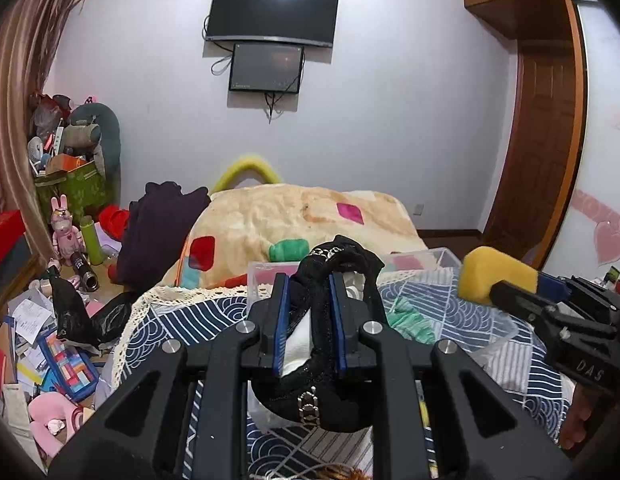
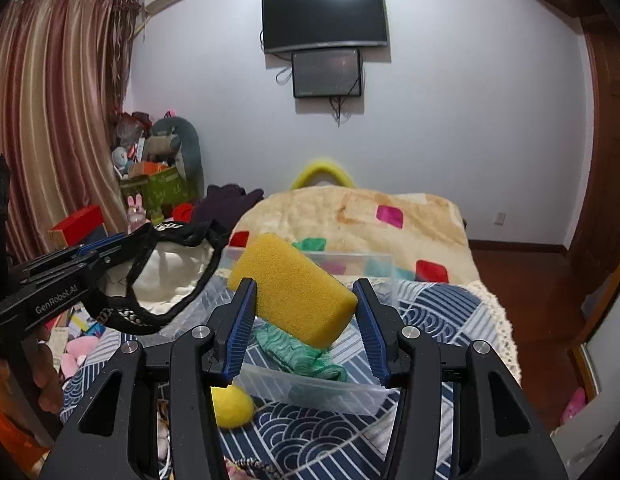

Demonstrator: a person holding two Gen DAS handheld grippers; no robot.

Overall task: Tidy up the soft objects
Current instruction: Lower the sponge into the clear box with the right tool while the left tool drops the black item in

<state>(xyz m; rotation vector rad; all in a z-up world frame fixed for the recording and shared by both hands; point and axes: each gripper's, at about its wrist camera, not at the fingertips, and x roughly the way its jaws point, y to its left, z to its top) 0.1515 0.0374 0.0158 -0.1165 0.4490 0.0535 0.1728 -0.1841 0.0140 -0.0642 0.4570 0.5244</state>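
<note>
My left gripper (image 1: 309, 280) is shut on a black lace garment (image 1: 342, 258) with a chain trim and white lining, held above the bed. It also shows in the right wrist view (image 2: 166, 272). My right gripper (image 2: 306, 286) is shut on a yellow sponge (image 2: 292, 288), held tilted above a clear plastic box (image 2: 310, 390). The sponge shows in the left wrist view (image 1: 496, 276) at right. A green knitted cloth (image 2: 306, 360) lies in the box. A yellow soft ball (image 2: 230, 406) lies on the bedspread in front of the box.
The bed has a blue wave-patterned spread (image 2: 438, 316) and a cream blanket (image 2: 350, 216). A dark purple garment (image 1: 158, 232) lies at the bed's left. The floor at left is cluttered with toys, papers and boxes (image 1: 50, 340). A wooden door (image 1: 542, 152) is at right.
</note>
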